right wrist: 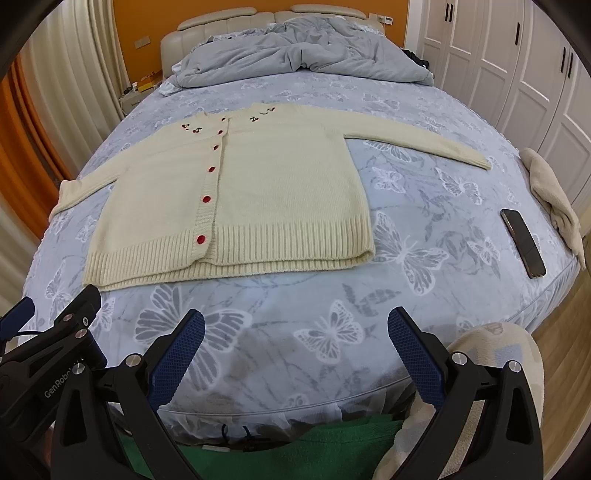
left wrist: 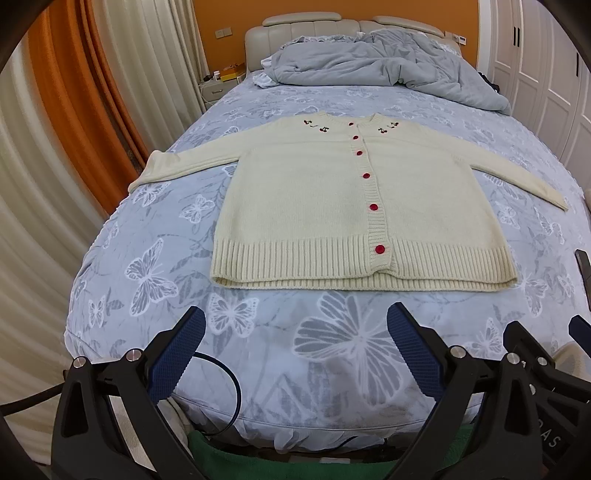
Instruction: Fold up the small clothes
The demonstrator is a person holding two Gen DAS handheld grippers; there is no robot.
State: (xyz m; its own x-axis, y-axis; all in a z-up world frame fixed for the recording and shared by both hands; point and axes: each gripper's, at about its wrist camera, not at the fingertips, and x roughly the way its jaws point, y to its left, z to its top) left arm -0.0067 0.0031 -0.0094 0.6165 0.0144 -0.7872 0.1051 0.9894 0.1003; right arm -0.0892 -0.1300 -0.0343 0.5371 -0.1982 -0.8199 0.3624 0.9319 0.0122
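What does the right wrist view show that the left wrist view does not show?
Only the right wrist view shows the whole phone on the bed's right side and the beige cloth beyond it. Only the left wrist view shows the nightstand beside the headboard clearly. Both show the cream cardigan lying flat and buttoned on the butterfly sheet, the grey duvet, and open, empty fingers.

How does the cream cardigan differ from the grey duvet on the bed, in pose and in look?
The cream cardigan lies flat and spread out, sleeves extended to both sides; the grey duvet is crumpled in a heap. The cardigan sits mid-bed, nearer the grippers; the duvet is by the headboard. The cardigan has red buttons and ribbed hem; the duvet is plain. Both rest on the butterfly-print bedsheet.
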